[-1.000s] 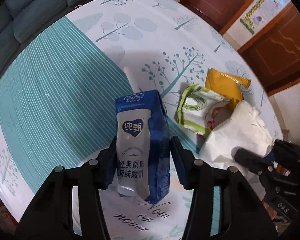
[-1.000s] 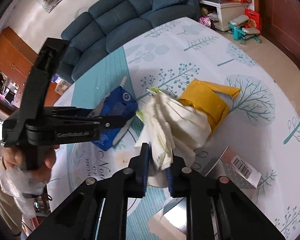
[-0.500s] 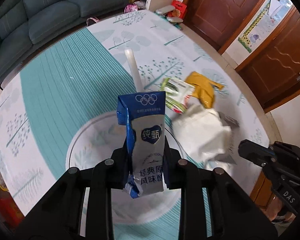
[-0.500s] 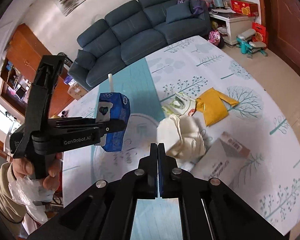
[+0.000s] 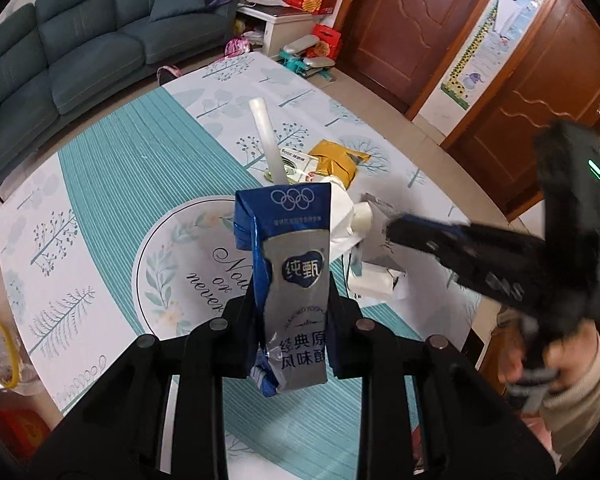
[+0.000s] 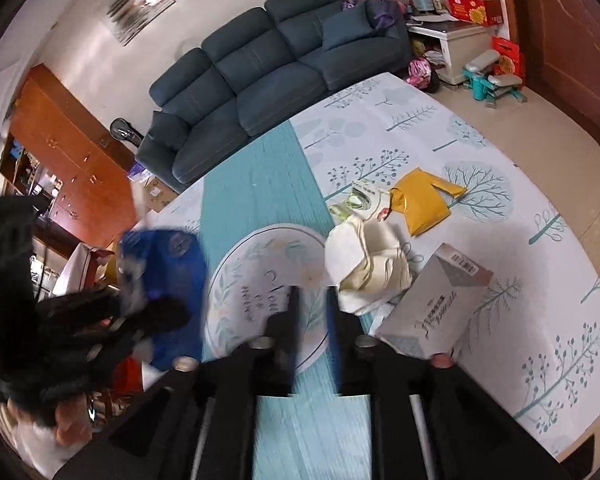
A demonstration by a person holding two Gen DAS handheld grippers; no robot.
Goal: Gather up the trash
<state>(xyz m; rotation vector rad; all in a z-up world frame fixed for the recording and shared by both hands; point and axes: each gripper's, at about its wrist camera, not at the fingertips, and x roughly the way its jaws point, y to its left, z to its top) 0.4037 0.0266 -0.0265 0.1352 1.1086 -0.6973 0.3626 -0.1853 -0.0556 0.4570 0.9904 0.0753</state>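
1. Left gripper clamped on blue carton, held upright above table, white straw sticking out of top.
2. Right gripper opening, nothing between the jaws, above teal stripe and round motif.
3. Still on table: crumpled napkin, grey box touching it, yellow pouch, green-white wrapper beside pouch.
4. Behind table: sofa.

Tablecloth centre seemingly bare; litter beside.
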